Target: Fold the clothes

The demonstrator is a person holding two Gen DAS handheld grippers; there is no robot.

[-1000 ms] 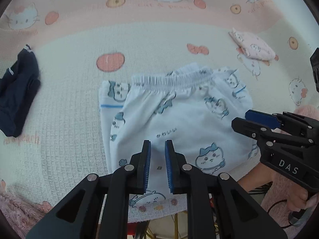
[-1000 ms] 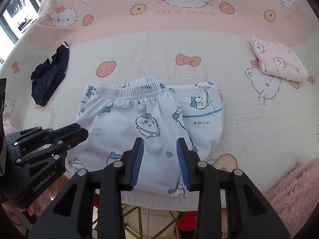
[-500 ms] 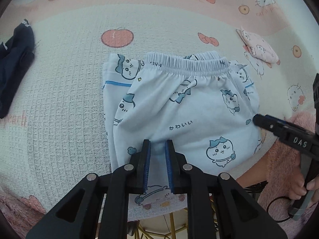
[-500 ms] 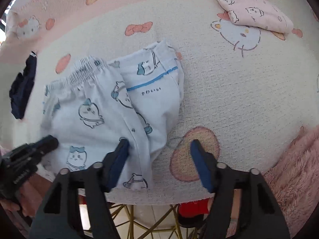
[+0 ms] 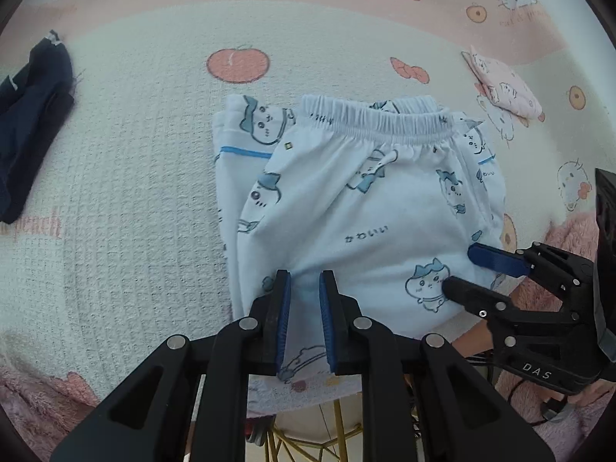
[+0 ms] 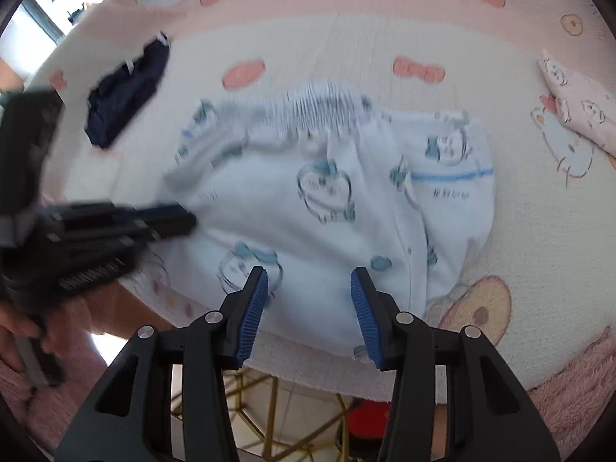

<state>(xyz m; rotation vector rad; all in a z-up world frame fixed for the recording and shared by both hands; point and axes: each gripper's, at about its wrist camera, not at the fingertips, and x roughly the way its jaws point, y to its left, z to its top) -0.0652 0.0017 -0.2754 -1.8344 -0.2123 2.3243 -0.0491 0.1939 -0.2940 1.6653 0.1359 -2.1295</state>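
Light blue cartoon-print pants [image 5: 365, 211] lie folded on the Hello Kitty table cover, elastic waistband away from me, legs folded under. They also show, blurred, in the right wrist view [image 6: 319, 208]. My left gripper [image 5: 304, 281] is open with a narrow gap, over the pants' near left edge. My right gripper [image 6: 308, 281] is open wide over the near edge of the pants; it shows in the left wrist view [image 5: 458, 269] at the pants' right side. Neither holds cloth.
A dark navy garment [image 5: 30, 115] lies at the far left, also in the right wrist view [image 6: 127, 92]. A folded pink garment [image 5: 504, 84] lies at the far right. The table's near edge [image 5: 308, 396] is just below the grippers, with gold legs under it.
My right gripper has swung back left over the pants' near edge, still open. My left gripper moved slightly closer to the pants; its gap is unchanged.
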